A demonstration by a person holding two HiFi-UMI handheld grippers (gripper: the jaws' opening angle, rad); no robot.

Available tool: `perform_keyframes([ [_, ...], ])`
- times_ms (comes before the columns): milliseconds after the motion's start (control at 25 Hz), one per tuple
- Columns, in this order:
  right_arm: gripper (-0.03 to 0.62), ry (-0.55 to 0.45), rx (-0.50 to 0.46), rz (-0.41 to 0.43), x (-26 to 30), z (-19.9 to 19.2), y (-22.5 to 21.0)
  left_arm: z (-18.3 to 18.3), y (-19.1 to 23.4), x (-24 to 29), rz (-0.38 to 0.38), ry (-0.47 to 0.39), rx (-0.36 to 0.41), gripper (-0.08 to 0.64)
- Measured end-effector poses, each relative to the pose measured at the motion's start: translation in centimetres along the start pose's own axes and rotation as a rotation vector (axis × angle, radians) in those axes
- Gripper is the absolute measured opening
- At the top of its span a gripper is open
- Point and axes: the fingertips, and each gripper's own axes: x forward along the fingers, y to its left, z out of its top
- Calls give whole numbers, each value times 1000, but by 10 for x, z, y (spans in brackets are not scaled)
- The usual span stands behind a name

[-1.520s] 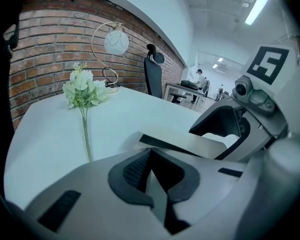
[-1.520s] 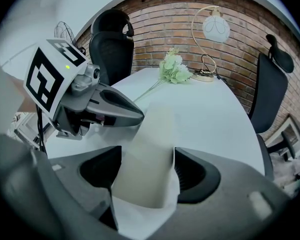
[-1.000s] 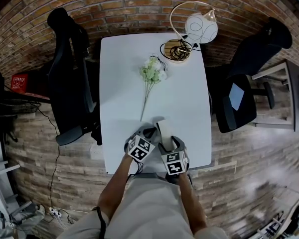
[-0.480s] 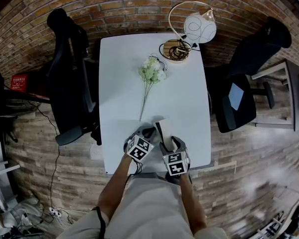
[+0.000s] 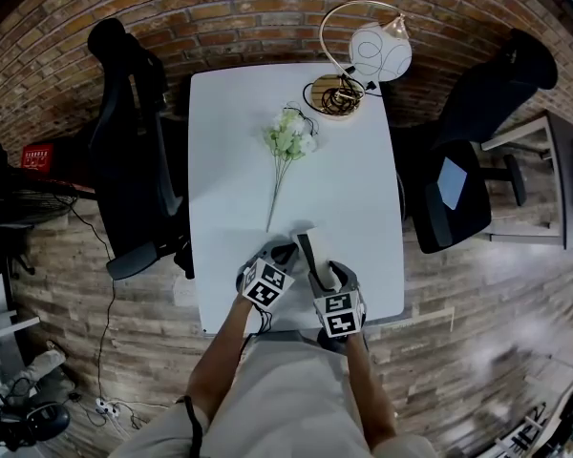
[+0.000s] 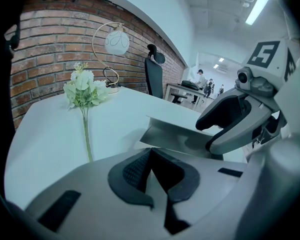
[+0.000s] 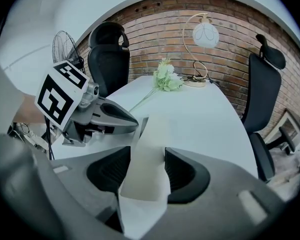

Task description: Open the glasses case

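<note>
**A:** Starting far left, a black chair (image 5: pixel 134 132) is standing beside the white table (image 5: pixel 229 160). The left gripper (image 6: pixel 152 156) is hanging at the table's near edge, its pads pressing together with nothing showing between them.

**B:** And the glasses case (image 5: pixel 310 248) is sitting just past those tips, close to the near edge, between the two grippers (its white lid (image 7: pixel 151 134) is standing up, tilted).

**A:** Moving right, the right gripper (image 7: pixel 147 156) is closing its jaws around that lid. The flap is running straight between the pads, though I'm not seeing them clamp it.

**B:** Farther off, pale flowers (image 5: pixel 290 139) are lying on the table. Right of them a globe lamp (image 5: pixel 382 53) is standing at the far edge.

**A:** And a second chair (image 5: pixel 477 132) is standing off the table's right side.
</note>
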Motion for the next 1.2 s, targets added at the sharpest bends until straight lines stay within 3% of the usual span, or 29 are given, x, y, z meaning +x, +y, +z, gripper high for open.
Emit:
perform_keyframes([
  [1200,106,-22,62,-43,-12,3,-20,0,-1,0,3,2,-3,5],
])
